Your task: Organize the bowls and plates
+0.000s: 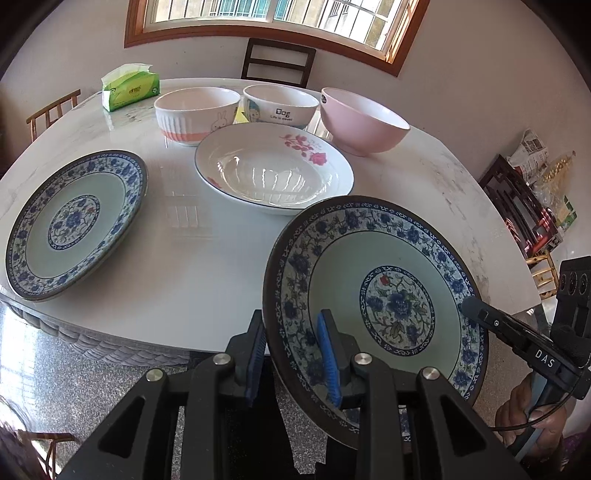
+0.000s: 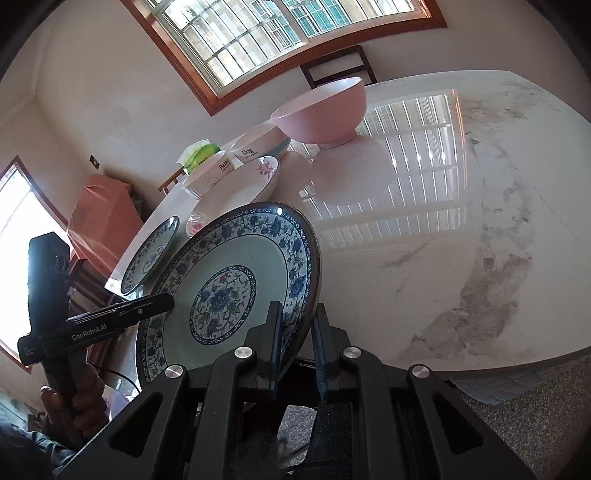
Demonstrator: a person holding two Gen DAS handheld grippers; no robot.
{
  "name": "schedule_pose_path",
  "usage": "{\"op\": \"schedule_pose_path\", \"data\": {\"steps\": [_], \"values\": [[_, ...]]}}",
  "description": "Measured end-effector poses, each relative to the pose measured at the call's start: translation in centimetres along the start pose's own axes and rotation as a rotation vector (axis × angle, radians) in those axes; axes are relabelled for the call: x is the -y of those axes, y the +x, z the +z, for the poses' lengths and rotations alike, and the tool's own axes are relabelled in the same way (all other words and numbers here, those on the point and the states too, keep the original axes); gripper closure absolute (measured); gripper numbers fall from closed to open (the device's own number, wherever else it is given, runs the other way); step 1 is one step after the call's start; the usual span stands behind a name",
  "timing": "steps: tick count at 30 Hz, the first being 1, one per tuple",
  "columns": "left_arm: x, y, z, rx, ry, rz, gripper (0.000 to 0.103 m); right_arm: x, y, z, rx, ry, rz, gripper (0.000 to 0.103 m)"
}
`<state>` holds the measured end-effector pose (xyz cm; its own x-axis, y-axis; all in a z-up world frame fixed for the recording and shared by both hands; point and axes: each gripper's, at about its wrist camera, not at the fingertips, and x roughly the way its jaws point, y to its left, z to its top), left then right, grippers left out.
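Two blue-patterned plates: my left gripper [image 1: 291, 354] and right gripper [image 2: 295, 350] both clamp one blue plate [image 1: 388, 295] by opposite rims, tilted off the table [image 1: 184, 266]; the second plate [image 1: 74, 221] rests there. One floral dish [image 1: 273, 170], three bowls [image 1: 280, 105], one tissue pack [image 1: 131, 86] stand beyond.

A home dining room is showing itself here; a pale marble-look table [image 1: 192, 266] is filling the middle of the left wrist view, with household crockery sitting on it; cartoon-printed bowls [image 1: 197, 114] are lining up towards the top, a green tissue pack [image 1: 131, 86] is lying at the upper left; dark wooden chairs [image 1: 277, 61] are standing behind the table at top centre; a wood-framed barred window [image 1: 273, 16] is letting daylight in along the top; speckled stone flooring [image 1: 110, 376] is showing at the lower left.
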<state>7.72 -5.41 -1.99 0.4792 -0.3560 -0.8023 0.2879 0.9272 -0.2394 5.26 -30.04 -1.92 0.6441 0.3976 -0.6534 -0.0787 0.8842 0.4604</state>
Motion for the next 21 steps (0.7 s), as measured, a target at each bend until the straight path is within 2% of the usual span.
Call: {"op": "schedule_pose_path", "data": {"steps": [11,21], "values": [[-5.2,-3.1,0.4,0.077,-0.099,0.057,0.074,-5.2,3.1,2.0,-0.022,-0.107,0.048,0.087],[-9.5,-4.5,0.8,0.11,-0.175,0.094,0.074,-9.1,5.7,3.2,-0.052,-0.175,0.08,0.087]]}}
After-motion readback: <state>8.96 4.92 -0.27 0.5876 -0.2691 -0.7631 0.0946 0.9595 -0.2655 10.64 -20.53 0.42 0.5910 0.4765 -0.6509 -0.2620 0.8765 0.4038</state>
